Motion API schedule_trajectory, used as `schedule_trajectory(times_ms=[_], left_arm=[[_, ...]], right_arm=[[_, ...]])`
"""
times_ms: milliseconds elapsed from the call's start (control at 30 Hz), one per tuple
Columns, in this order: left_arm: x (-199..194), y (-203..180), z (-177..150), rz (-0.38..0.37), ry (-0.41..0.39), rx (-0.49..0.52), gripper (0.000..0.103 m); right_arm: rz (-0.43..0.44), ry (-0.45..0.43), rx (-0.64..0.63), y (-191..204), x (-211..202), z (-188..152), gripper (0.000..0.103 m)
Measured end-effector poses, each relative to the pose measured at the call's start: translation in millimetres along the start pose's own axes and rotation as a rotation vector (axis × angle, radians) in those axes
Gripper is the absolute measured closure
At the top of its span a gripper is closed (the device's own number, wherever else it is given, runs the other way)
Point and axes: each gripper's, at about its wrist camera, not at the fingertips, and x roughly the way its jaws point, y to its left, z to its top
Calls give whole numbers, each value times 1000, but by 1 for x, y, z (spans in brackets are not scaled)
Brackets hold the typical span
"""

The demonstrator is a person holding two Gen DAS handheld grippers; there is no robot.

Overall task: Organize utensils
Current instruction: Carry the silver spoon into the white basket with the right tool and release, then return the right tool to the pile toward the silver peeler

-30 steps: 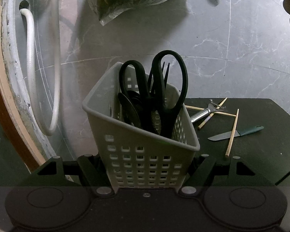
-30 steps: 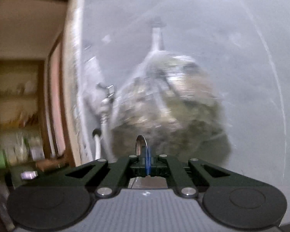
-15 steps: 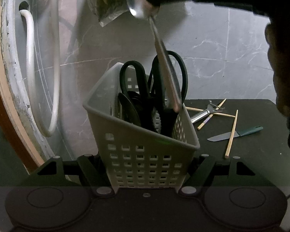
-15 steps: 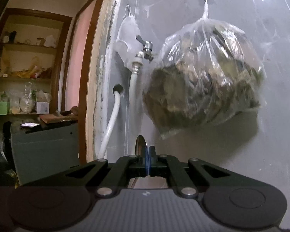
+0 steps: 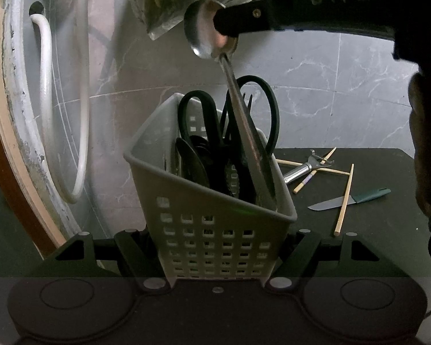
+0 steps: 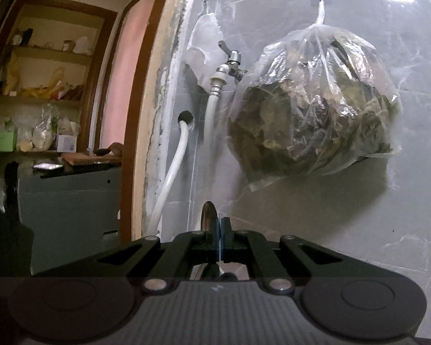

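My left gripper (image 5: 215, 247) is shut on a grey perforated basket (image 5: 215, 230), its fingers pressing the lower sides. Black scissors (image 5: 261, 115) and other dark utensils stand inside. In the left wrist view my right gripper (image 5: 238, 23) reaches in from the top right, shut on the bowl of a metal spoon (image 5: 204, 37). The spoon hangs bowl up and its handle runs down into the basket's right corner. The right wrist view shows that gripper (image 6: 220, 230) pinching the spoon's bowl edge (image 6: 208, 215). Chopsticks (image 5: 343, 198), a green-handled knife (image 5: 347, 199) and a metal opener (image 5: 301, 169) lie on the dark table (image 5: 382, 230).
A clear plastic bag of dried leaves (image 6: 313, 120) hangs on the grey marble wall above the basket. A tap (image 6: 232, 60) and white hose (image 5: 43, 86) are to its left by a wooden door frame (image 6: 129, 143). A person's hand (image 5: 425, 172) shows at the right edge.
My right gripper came down into the left wrist view with the spoon, and the spoon's handle has sunk into the basket's right side. The basket and left gripper have stayed put.
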Motion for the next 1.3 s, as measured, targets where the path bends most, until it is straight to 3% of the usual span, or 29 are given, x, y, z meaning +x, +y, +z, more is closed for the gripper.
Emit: schedule_trajectory(times_ms=[233, 533, 1033, 1133, 1167, 1200, 1300], left_arm=[[0, 0, 0, 2, 1, 2, 27], [0, 0, 0, 6, 1, 2, 27], [-1, -1, 0, 11, -6, 7, 27], [-1, 0, 0, 10, -7, 5, 27], [-1, 1, 0, 10, -6, 5, 27], [-1, 0, 0, 11, -7, 3, 27], [-1, 0, 0, 13, -7, 2, 27]], right_arm=[[-8, 14, -6, -1, -1, -7, 102], [-18, -31, -73, 10, 11, -20, 102], [15, 30, -59, 6, 8, -30, 98], [5, 14, -45, -1, 1, -27, 92], [0, 10, -46, -3, -2, -26, 82], [-34, 4, -44, -6, -5, -24, 62], [-67, -17, 32, -25, -15, -18, 52]])
